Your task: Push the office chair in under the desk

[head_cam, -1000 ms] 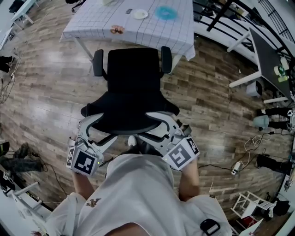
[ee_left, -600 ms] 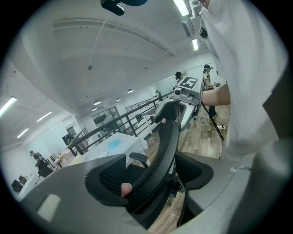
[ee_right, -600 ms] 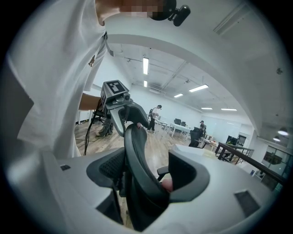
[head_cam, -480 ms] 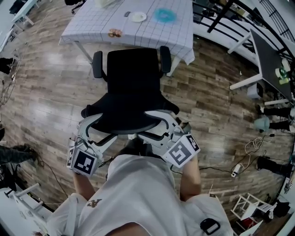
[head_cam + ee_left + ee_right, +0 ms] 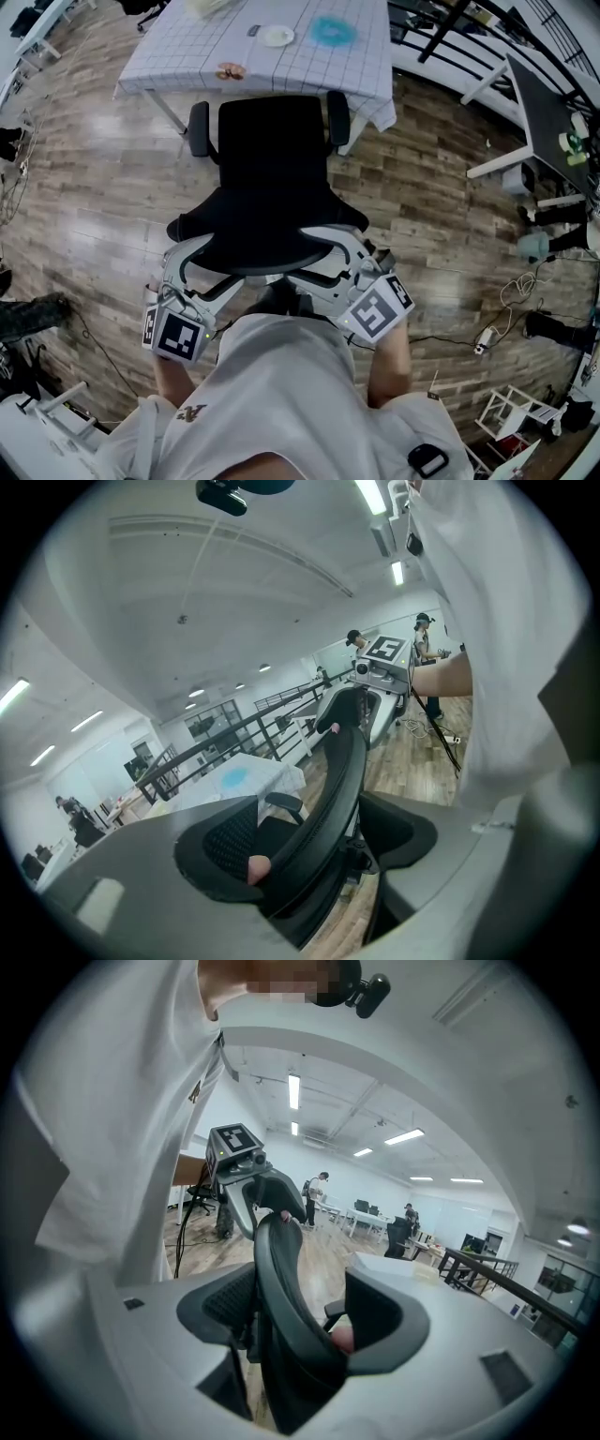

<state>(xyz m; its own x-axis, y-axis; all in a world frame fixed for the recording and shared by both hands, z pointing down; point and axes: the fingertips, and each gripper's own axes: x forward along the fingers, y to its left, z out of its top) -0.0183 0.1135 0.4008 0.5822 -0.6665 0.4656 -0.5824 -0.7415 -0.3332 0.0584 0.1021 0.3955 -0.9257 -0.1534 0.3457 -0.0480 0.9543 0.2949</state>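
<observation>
The black office chair (image 5: 272, 178) faces the desk (image 5: 187, 47), which wears a white grid cloth, and the front of its seat reaches the desk's edge. My left gripper (image 5: 190, 251) is shut on the left end of the curved backrest (image 5: 262, 246). My right gripper (image 5: 339, 246) is shut on its right end. In the left gripper view the backrest (image 5: 323, 799) runs between the pads of the left gripper (image 5: 314, 841). The right gripper view shows the backrest (image 5: 277, 1288) the same way, inside the right gripper (image 5: 300, 1321).
A plate (image 5: 277, 36), a blue disc (image 5: 330, 28) and a brown item (image 5: 228, 69) lie on the desk. Other desks and a monitor (image 5: 544, 122) stand at the right. Cables and a power strip (image 5: 483, 339) lie on the wooden floor, with dark bags (image 5: 28, 314) at the left.
The chair has rolled a little toward the desk, closing the gap to the cloth's edge. Both grippers have kept their hold on the backrest and moved with it.
</observation>
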